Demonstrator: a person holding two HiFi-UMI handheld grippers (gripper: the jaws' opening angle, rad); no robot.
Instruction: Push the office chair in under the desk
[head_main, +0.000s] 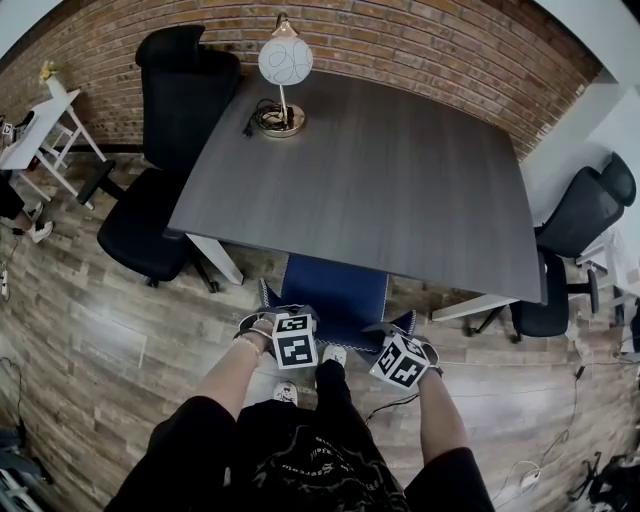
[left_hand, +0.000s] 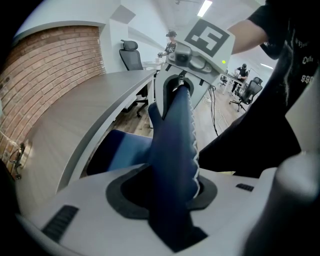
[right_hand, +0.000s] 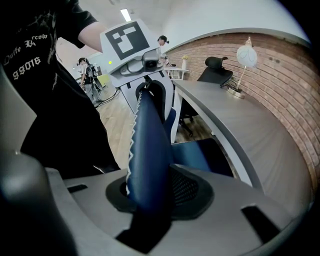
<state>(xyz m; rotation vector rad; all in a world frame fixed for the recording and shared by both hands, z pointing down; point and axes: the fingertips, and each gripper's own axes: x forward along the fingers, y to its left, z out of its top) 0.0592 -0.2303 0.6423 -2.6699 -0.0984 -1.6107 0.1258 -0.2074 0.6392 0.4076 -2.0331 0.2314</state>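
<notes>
Blue chair (head_main: 335, 290) stands at the 6 o'clock side of the desk (head_main: 400, 170), with the front of its seat already under the grey top and its back outside. The person stands behind it. The left gripper (head_main: 277, 320) is clamped on the top edge of the back towards 9 o'clock, and the right gripper (head_main: 403, 338) is clamped on the same edge towards 3 o'clock. In both gripper views the padded back sits between the jaws, so I judge both grips as firm.

I think the step now is the push itself, towards 12 o'clock. To do it well, both hands should press with equal force, otherwise the chair will turn on its wheels and go in crooked. The seat should pass between the two white legs (head_main: 215, 255) of the desk, so the line must stay central. The side parts of the chair, at 9 and 3 o'clock of the seat, may meet the desk edge; I cannot tell their height from here. A slow push on this wooden floor (head_main: 120, 340) is safer than a hard one.
</notes>
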